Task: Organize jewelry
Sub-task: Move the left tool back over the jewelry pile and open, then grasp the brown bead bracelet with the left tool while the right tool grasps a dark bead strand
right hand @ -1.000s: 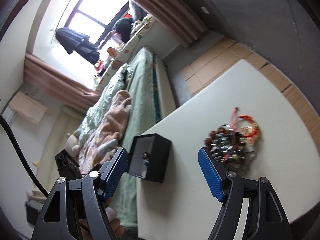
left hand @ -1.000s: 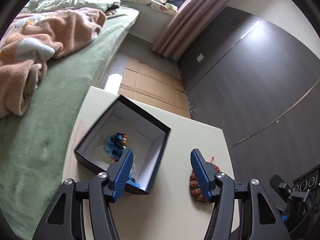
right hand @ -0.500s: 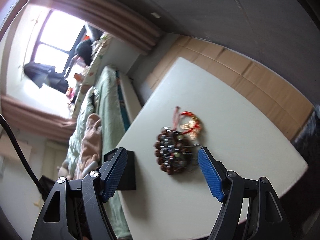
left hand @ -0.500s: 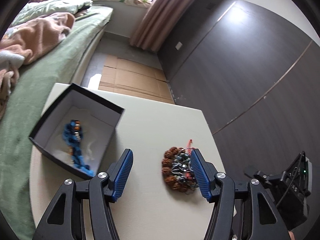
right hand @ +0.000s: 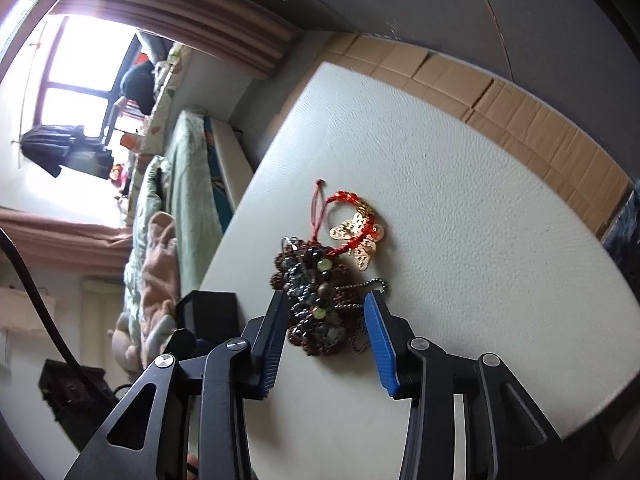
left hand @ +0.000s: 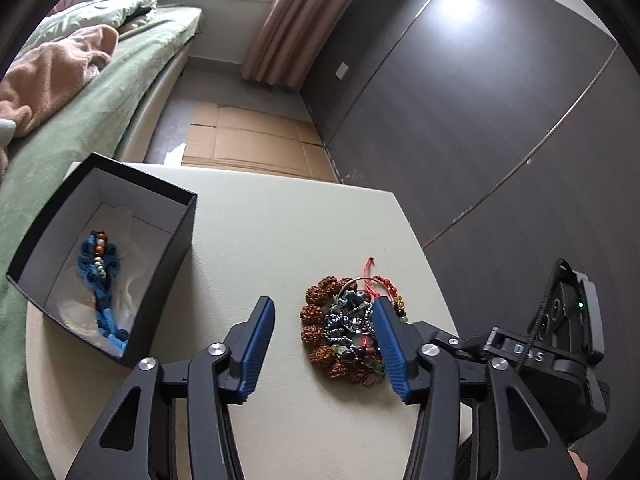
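A pile of jewelry [left hand: 344,328] with brown seed beads, chains and a red cord lies on the cream table [left hand: 280,224]. It also shows in the right wrist view [right hand: 320,292], with gold butterfly charms [right hand: 360,240] on the red cord. An open black box [left hand: 100,256] at the table's left holds a blue knotted bracelet [left hand: 100,276]. My left gripper [left hand: 322,316] is open and empty, just short of the pile. My right gripper [right hand: 326,312] is open, its jaws on either side of the pile's near end. The right gripper's body [left hand: 560,344] shows in the left wrist view.
A bed with a green cover [left hand: 80,112] and pink blanket [left hand: 48,84] runs along the table's left side. Cardboard [left hand: 248,140] covers the floor beyond the table. A dark wall [left hand: 460,120] stands to the right. The black box's side [right hand: 212,312] shows left of my right gripper.
My left gripper has swung right from over the box to the jewelry pile. My right gripper has moved in close, so its jaws now straddle the pile.
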Action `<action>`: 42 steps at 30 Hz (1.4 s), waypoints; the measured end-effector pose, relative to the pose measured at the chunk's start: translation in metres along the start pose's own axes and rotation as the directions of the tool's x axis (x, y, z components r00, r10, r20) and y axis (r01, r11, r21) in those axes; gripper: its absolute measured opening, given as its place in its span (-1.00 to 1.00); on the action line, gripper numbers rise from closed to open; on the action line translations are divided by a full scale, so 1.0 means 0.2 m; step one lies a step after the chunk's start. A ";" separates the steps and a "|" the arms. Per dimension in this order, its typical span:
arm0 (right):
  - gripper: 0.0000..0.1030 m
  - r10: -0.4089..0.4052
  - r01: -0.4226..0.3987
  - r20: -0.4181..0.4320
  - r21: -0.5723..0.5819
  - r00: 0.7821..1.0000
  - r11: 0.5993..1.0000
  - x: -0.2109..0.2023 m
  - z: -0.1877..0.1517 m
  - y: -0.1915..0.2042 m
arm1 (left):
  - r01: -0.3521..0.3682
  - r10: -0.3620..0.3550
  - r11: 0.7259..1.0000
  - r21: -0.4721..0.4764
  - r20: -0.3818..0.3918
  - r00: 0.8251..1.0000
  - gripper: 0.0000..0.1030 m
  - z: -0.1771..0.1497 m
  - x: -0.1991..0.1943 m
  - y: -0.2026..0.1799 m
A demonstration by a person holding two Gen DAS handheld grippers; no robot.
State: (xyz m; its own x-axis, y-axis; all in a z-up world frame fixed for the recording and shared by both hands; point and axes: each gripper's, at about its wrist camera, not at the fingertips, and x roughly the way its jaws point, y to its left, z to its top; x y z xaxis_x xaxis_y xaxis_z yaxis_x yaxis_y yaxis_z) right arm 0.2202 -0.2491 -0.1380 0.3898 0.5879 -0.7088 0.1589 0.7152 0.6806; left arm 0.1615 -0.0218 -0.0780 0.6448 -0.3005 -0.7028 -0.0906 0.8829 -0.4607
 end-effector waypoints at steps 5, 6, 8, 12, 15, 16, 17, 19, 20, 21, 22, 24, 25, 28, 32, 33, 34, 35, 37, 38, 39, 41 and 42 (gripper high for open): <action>-0.26 -0.021 0.021 -0.020 -0.022 1.000 1.000 0.06 0.00 0.03 | -0.011 0.012 1.000 0.005 -0.023 1.000 -0.14 0.00 0.04 0.01; -0.27 -0.027 0.026 -0.021 -0.025 0.999 0.999 0.06 0.00 0.03 | -0.017 0.017 1.000 0.007 -0.029 0.999 -0.15 0.00 0.04 0.01; -0.27 -0.043 0.042 -0.019 -0.028 0.999 0.999 0.08 0.02 0.03 | -0.020 0.021 1.000 0.007 -0.042 0.999 -0.15 0.00 0.06 0.02; -0.54 -0.045 0.044 -0.029 -0.021 0.999 0.999 0.11 0.03 0.02 | -0.029 0.031 0.999 0.035 -0.066 0.997 -0.16 -0.02 0.09 0.00; -0.64 -0.035 0.035 -0.022 -0.020 0.999 0.999 0.11 0.04 0.02 | -0.037 0.043 0.997 0.075 -0.087 0.995 -0.16 -0.05 0.11 -0.02; -0.64 -0.032 0.032 -0.024 -0.020 0.999 0.999 0.11 0.04 0.01 | -0.039 0.048 0.995 0.094 -0.099 0.994 -0.16 -0.06 0.13 -0.03; -0.64 -0.028 0.028 -0.027 -0.019 0.999 0.999 0.11 0.04 0.01 | -0.041 0.052 0.993 0.106 -0.107 0.993 -0.16 -0.08 0.13 -0.04; -0.65 -0.018 0.017 -0.035 -0.015 0.999 1.000 0.11 0.05 0.01 | -0.043 0.061 0.990 0.136 -0.128 0.990 -0.16 -0.10 0.16 -0.05; -0.65 -0.015 0.014 -0.038 -0.011 0.999 1.000 0.11 0.05 0.00 | -0.045 0.066 0.987 0.154 -0.137 0.988 -0.16 -0.12 0.17 -0.06; -0.65 -0.010 0.010 -0.041 -0.007 0.999 1.000 0.11 0.05 0.00 | -0.048 0.073 0.984 0.173 -0.143 0.987 -0.16 -0.13 0.18 -0.08; -0.65 -0.006 0.006 -0.046 -0.001 0.999 1.000 0.10 0.05 -0.01 | -0.050 0.078 0.981 0.186 -0.145 0.986 -0.16 -0.15 0.19 -0.08; -0.65 -0.002 0.002 -0.052 0.007 0.999 1.000 0.10 0.05 -0.02 | -0.056 0.089 0.975 0.217 -0.146 0.985 -0.16 -0.17 0.20 -0.10; -0.65 0.003 -0.003 -0.055 0.011 0.998 1.000 0.10 0.05 -0.02 | -0.055 0.091 0.971 0.232 -0.145 0.985 -0.16 -0.18 0.20 -0.12; -0.68 0.015 -0.014 -0.062 0.012 0.998 1.000 0.09 0.05 -0.03 | -0.060 0.098 0.964 0.260 -0.137 0.986 -0.16 -0.20 0.22 -0.13; -0.69 0.017 -0.016 -0.065 0.009 0.998 1.000 0.08 0.05 -0.03 | -0.058 0.097 0.957 0.284 -0.126 0.987 -0.16 -0.22 0.24 -0.16; -0.69 0.018 -0.017 -0.066 0.010 0.998 1.000 0.08 0.05 -0.03 | -0.057 0.097 0.955 0.291 -0.125 0.987 -0.16 -0.22 0.25 -0.16; -0.69 0.022 -0.021 -0.069 0.014 0.997 1.000 0.08 0.05 -0.04 | -0.061 0.101 0.952 0.299 -0.123 0.987 -0.16 -0.23 0.26 -0.17; -0.69 0.025 -0.023 -0.072 0.017 0.997 1.000 0.08 0.05 -0.05 | -0.063 0.104 0.951 0.304 -0.120 0.987 -0.16 -0.22 0.26 -0.17; -0.69 0.028 -0.026 -0.077 0.020 0.997 0.999 0.09 0.06 -0.06 | -0.065 0.103 0.949 0.309 -0.110 0.989 -0.16 -0.22 0.27 -0.18; -0.69 0.027 -0.026 -0.077 0.019 0.997 0.999 0.09 0.06 -0.06 | -0.063 0.101 0.949 0.310 -0.106 0.989 -0.16 -0.22 0.27 -0.18; -0.69 0.027 -0.025 -0.077 0.018 0.997 1.000 0.09 0.06 -0.06 | -0.060 0.096 0.949 0.308 -0.104 0.990 -0.16 -0.21 0.27 -0.18; -0.69 0.027 -0.025 -0.080 0.017 0.996 1.000 0.09 0.06 -0.06 | -0.055 0.091 0.949 0.310 -0.102 0.991 -0.17 -0.21 0.27 -0.17; -0.69 0.027 -0.026 -0.081 0.016 0.996 1.000 0.09 0.05 -0.06 | -0.053 0.090 0.949 0.312 -0.103 0.991 -0.20 -0.20 0.28 -0.17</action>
State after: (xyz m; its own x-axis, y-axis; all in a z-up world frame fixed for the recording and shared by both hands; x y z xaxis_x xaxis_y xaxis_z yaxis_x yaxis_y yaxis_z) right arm 0.2354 -0.2504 -0.1565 0.3195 0.6354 -0.7030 0.1635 0.6938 0.7014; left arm 0.1693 -0.0835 -0.1228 0.5527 -0.2557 -0.7932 0.1159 0.9661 -0.2306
